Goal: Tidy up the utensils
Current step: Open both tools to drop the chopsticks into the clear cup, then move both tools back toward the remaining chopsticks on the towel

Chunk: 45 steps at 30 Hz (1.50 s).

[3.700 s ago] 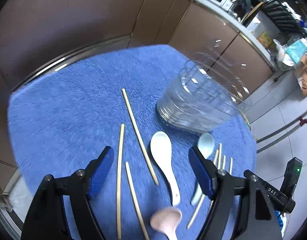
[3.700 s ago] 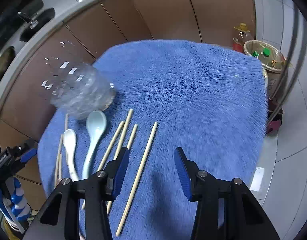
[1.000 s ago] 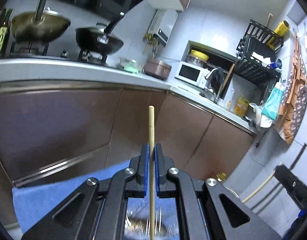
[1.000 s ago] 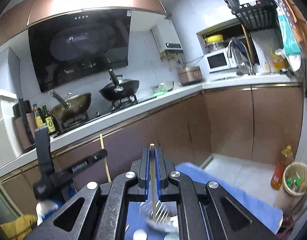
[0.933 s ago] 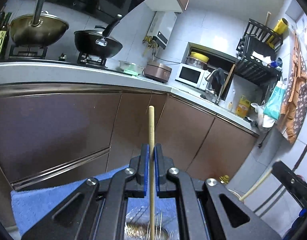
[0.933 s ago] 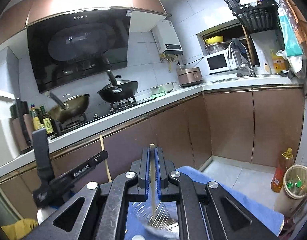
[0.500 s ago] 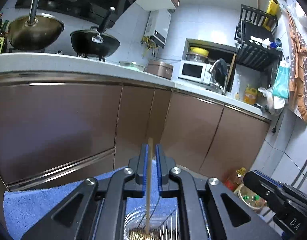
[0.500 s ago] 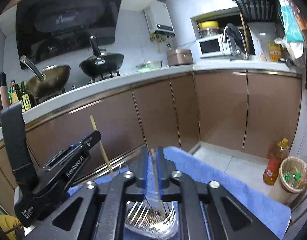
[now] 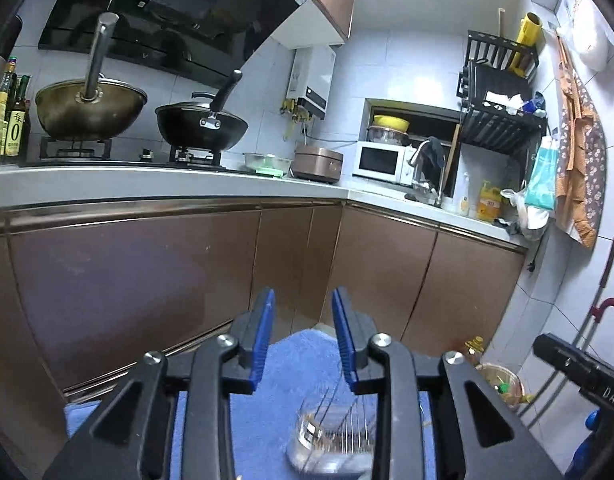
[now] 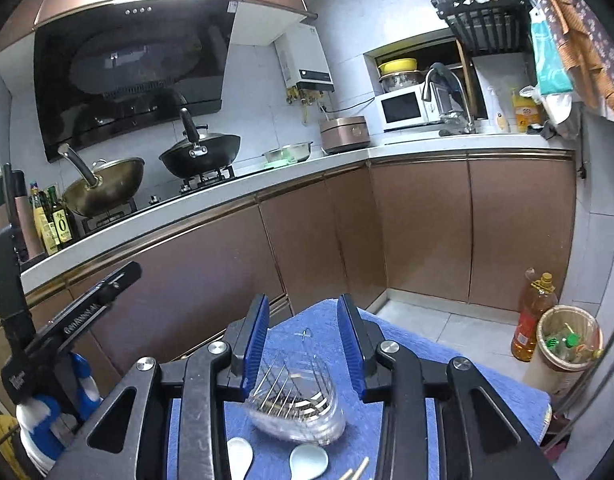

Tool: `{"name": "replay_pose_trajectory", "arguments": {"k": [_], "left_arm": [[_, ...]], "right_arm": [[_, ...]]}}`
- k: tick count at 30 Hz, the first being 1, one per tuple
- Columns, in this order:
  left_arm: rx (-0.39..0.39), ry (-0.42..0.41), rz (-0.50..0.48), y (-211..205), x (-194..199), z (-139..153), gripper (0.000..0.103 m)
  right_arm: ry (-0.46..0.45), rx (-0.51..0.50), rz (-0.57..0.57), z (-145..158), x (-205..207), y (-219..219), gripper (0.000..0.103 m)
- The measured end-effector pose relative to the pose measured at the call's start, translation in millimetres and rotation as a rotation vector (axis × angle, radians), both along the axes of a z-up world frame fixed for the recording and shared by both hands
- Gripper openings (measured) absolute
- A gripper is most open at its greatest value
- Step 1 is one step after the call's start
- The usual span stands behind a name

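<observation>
Both tools hang apart and empty: left tool [image 9: 301, 334], right tool [image 10: 303, 338]. The clear utensil holder [image 10: 297, 412] sits low centre on the blue-towelled bench [image 10: 447, 364]; spoons [image 10: 309, 460] and chopsticks [image 10: 353, 474] wait below. A careless dip could tip that light holder.

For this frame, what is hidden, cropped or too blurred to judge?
- Left wrist view: the clear holder is blurred and cut off by the left claw; its contents are unreadable.
- Right wrist view: two spoons and chopstick tips are cropped by the bottom edge, below the right claw.
</observation>
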<state>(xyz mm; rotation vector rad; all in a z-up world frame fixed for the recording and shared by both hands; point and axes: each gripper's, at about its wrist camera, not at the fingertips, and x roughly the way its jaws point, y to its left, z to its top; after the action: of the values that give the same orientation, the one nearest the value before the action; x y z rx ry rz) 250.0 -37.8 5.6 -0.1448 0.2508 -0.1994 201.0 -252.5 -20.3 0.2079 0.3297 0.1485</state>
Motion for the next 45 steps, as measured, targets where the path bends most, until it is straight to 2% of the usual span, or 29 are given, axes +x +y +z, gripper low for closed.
{"name": "replay_pose_trajectory", "arguments": {"k": [10,16,20,33,45], "left_arm": [[0.051,0.085,-0.071,25.8,-68.5,17.1,0.03],[0.033,0.171,-0.092,37.4,-89.1,6.0,0.03],[0.055,0.254,-0.125,34.9,-97.0,-12.2,0.03],[0.005,0.489,-0.236,32.4,-89.6,-72.3,0.03],[-0.053,0.678,-0.27,33.4,-59.3,-128.5,0.03]], "right_arm": [[0.019,0.034,-0.037,11.9,-74.5,-6.0,0.033],[0.023,0.067,-0.031,8.2,-103.6,-3.4,0.033],[0.036,0.079,-0.027,3.5,-114.1,-3.4,0.033],[0.117,0.133,-0.048,-29.0,-124.7,-22.8,0.033],[0.245,0.154,-0.047,-76.2,-98.4,-25.8,0.033]]}}
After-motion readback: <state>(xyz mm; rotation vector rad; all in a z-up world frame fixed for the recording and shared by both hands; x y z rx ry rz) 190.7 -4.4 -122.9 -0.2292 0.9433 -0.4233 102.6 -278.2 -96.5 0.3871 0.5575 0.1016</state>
